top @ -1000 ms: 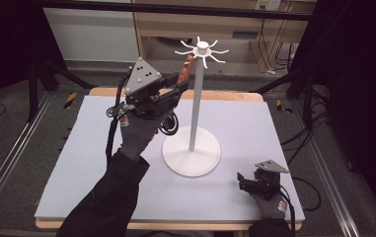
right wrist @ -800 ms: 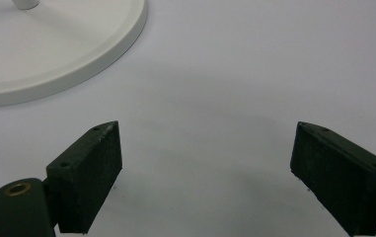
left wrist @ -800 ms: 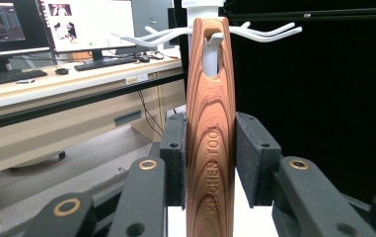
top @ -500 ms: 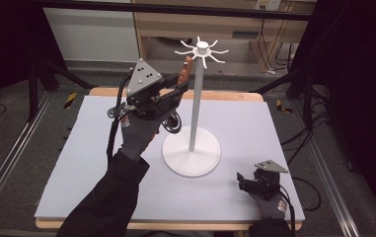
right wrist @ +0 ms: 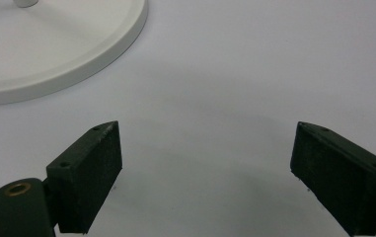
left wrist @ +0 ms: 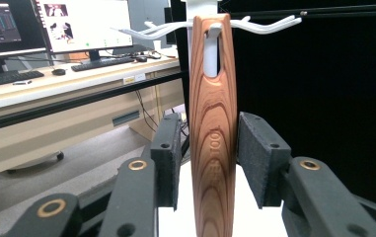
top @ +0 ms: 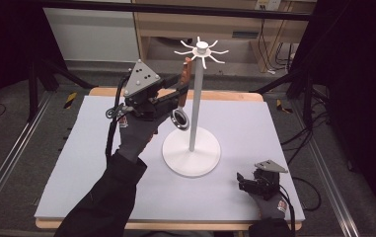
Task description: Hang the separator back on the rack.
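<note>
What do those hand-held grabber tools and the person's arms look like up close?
Each gripper, left and right, is black with a grey three-cornered plate on top, brass-ringed holes along its arms, flat black pads and a trailing black cable. The person wears grey gloves and dark sleeves.

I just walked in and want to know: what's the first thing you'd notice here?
A tall white stand rises mid-table, its top ringed with hooks like spider legs. A wooden handle with a metal end hangs from one hook; the left tool has just been opening, its pads off the handle between them. The right tool rests open near the table's front right.
</note>
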